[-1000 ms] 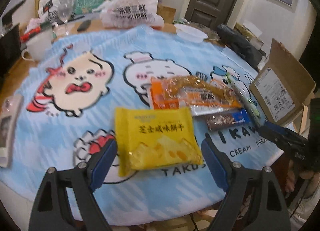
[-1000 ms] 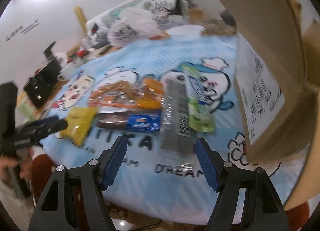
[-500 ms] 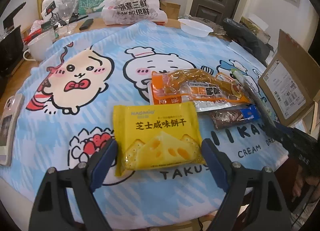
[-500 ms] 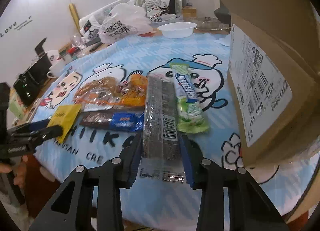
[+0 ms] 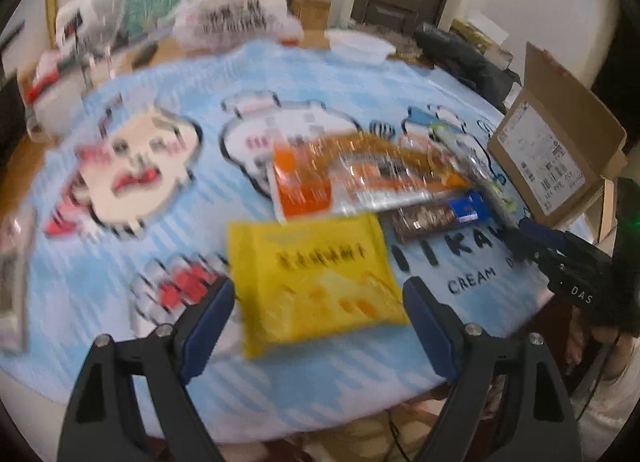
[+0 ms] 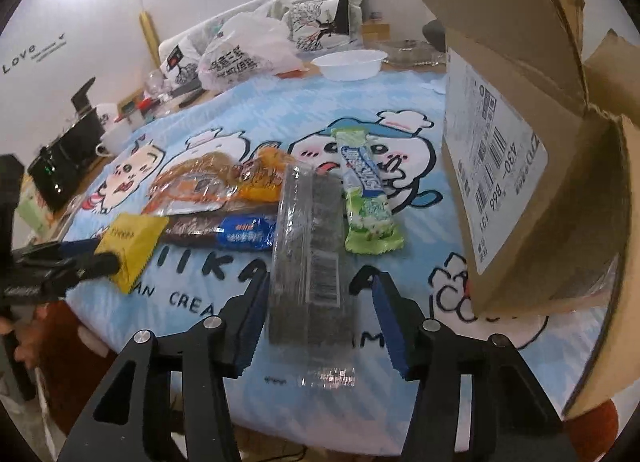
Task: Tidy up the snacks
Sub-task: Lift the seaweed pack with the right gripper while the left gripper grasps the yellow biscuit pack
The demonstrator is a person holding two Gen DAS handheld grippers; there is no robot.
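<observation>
My right tool (image 6: 316, 286) pointed down at the blue cartoon cloth (image 6: 248, 110) on the table, just in front of the labelled face of the open cardboard box (image 6: 500, 166). Its jaws had just been opening and stood apart, with the near end of a long dark packet in clear wrap (image 6: 310, 230) lying between them. One pad looked to be at the packet's edge, the other clear of it, so nothing was gripped. That packet lay flat on the cloth, a little way out from the box's label.

Closest to the box lay a green packet (image 6: 366, 202), flat and side by side with the dark one. Further from the box than the dark packet lay a brown-and-blue packet (image 6: 224, 232), its blue end against the clear wrap. Just behind it, about as far from the box, sat an orange packet (image 6: 208, 182).

My left tool (image 5: 318, 286) was furthest from the box of everything I was working with. Its view was smeared with blur, but I could see its jaws wide apart, either side of the near edge of a yellow packet (image 5: 316, 274). The pads were just beside that packet and not pressing it. The yellow packet lay flat on the cloth, the last snack in the row counting from the box.

Beyond the box's far corner, at the cloth's far edge, stood a white bowl (image 6: 348, 62), with a white plastic bag (image 6: 240, 50) further along that edge, away from the box
</observation>
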